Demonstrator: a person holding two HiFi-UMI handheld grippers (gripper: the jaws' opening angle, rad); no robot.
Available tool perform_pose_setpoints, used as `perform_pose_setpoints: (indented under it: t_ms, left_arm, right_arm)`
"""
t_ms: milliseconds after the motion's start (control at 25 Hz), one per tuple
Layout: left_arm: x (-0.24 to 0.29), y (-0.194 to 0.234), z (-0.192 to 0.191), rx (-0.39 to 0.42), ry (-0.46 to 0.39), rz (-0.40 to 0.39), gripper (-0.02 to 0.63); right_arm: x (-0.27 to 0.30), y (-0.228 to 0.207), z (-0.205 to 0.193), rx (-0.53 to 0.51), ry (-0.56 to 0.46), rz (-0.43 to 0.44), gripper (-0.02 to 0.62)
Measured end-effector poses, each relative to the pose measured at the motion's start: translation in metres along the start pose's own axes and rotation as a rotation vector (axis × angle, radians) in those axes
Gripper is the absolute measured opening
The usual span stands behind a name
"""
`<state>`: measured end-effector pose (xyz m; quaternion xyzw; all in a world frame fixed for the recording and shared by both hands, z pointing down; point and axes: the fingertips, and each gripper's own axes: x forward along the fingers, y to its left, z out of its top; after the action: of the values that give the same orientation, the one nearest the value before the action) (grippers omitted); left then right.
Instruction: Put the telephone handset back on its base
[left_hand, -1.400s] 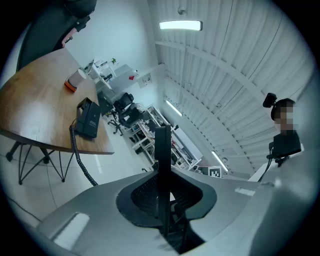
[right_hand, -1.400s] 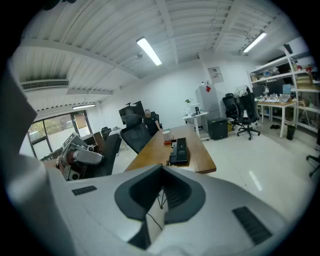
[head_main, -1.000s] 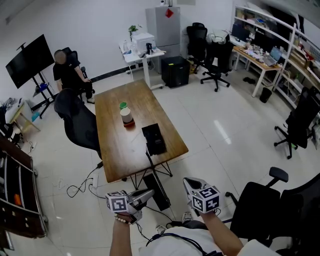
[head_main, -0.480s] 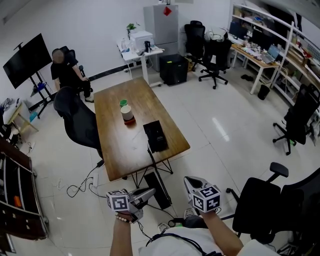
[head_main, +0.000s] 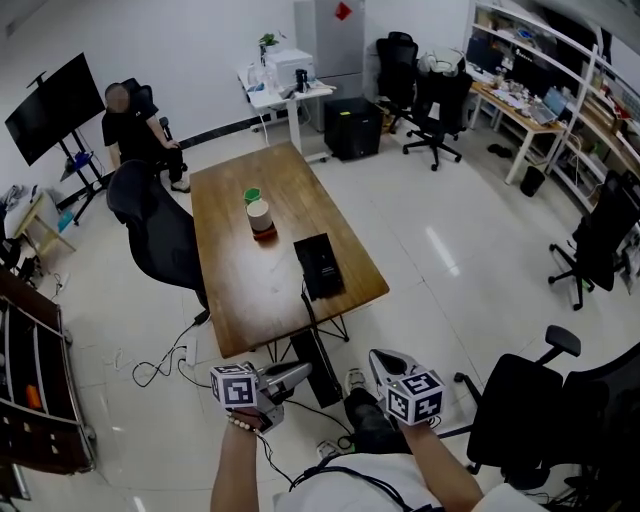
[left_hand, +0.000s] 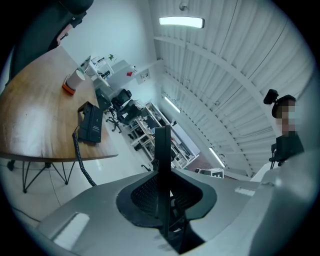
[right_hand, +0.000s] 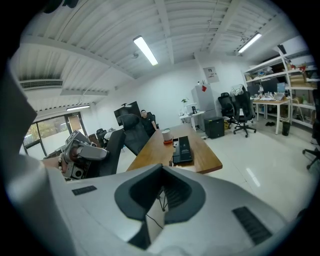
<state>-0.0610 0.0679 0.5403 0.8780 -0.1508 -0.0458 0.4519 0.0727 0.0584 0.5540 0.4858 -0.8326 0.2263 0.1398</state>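
A black telephone (head_main: 318, 265) lies near the front right edge of the wooden table (head_main: 240, 290). Its coiled cord (head_main: 303, 305) hangs over that edge. From here I cannot tell the handset from the base. The phone (left_hand: 90, 123) also shows in the left gripper view and as a small phone (right_hand: 182, 148) in the right gripper view. Both grippers hang in the air well short of the table. My left gripper (head_main: 303, 372) points right, with a thin dark strip in the slit between its jaws. My right gripper (head_main: 378, 355) is shut and empty.
A pale cup on a red coaster (head_main: 260, 216) and a green object (head_main: 251, 195) stand mid-table. A black office chair (head_main: 150, 235) is at the table's left and another chair (head_main: 520, 410) at my right. Cables (head_main: 160, 370) lie on the floor. A person (head_main: 128, 130) sits far back.
The view has shifted a little and a dark leg now shows on the floor under the grippers. Both grippers keep their places and their jaws look unchanged.
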Motion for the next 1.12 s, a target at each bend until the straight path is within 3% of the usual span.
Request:
perform_pose_setpoints:
  t_ms: [760,1120]
  left_arm:
    - [0.068,0.130,0.135,-0.062,0.001,0.083,0.071]
    - [0.084,0.188,0.162,-0.084,-0.003,0.085,0.071]
  right_arm:
    - [0.173,-0.095,0.098,0.038,0.029,0.110,0.000]
    - [0.217,-0.120,0.104,0.018,0.090,0.159,0.000]
